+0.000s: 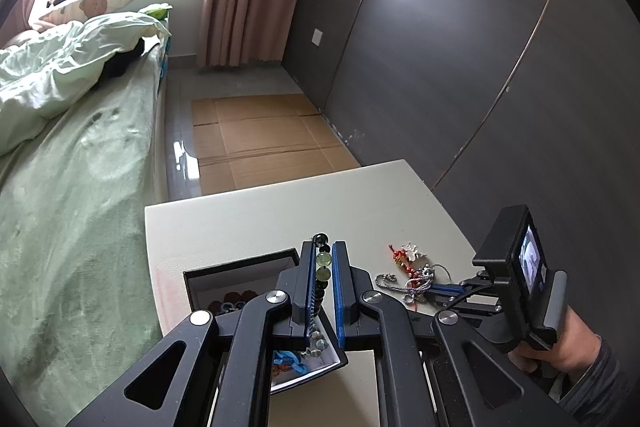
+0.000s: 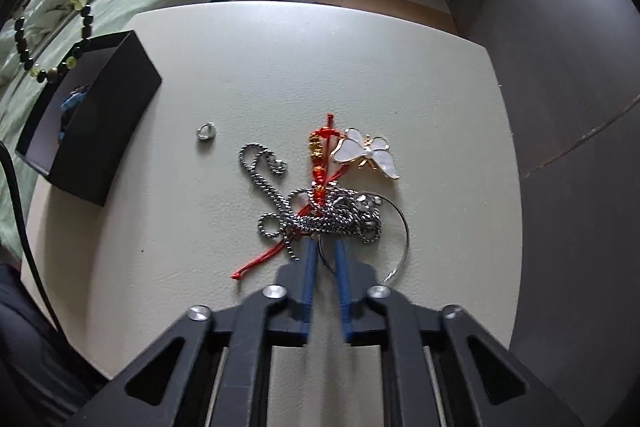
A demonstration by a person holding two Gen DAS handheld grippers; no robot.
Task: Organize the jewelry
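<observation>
- A black box [image 2: 100, 131] sat open at the table's [image 2: 280, 67] left edge, beside a bed [image 1: 80, 207]; blue and orange pieces lay inside it on the white lining.
- The left gripper [image 1: 324, 259] hung above the box, its blue pads pinching a bracelet [image 1: 323, 267] of dark and pale green beads. One end of the strand stood up past the fingertips; the rest dropped between the jaws toward the box.
- From the right wrist view, the same bracelet [image 2: 52, 31] looped in the air over the box's far corner.
- A small silver ring [image 2: 207, 133] lay alone on the table, between the box and the main heap.
- Further right, a tangle of silver chain [image 2: 316, 219], red cord [image 2: 320, 163] with gold beads, and a white butterfly pendant [image 2: 366, 153] lay together near the table's middle.
- The right gripper [image 2: 324, 247] pointed steeply down at the near edge of that tangle, fingers drawn close with only a slim gap. A thin wire hoop [image 2: 404, 239] ran between the tips; whether the pads gripped it could not be told.
- A hand [image 1: 568, 343] in a grey sleeve held the right gripper's handle.
</observation>
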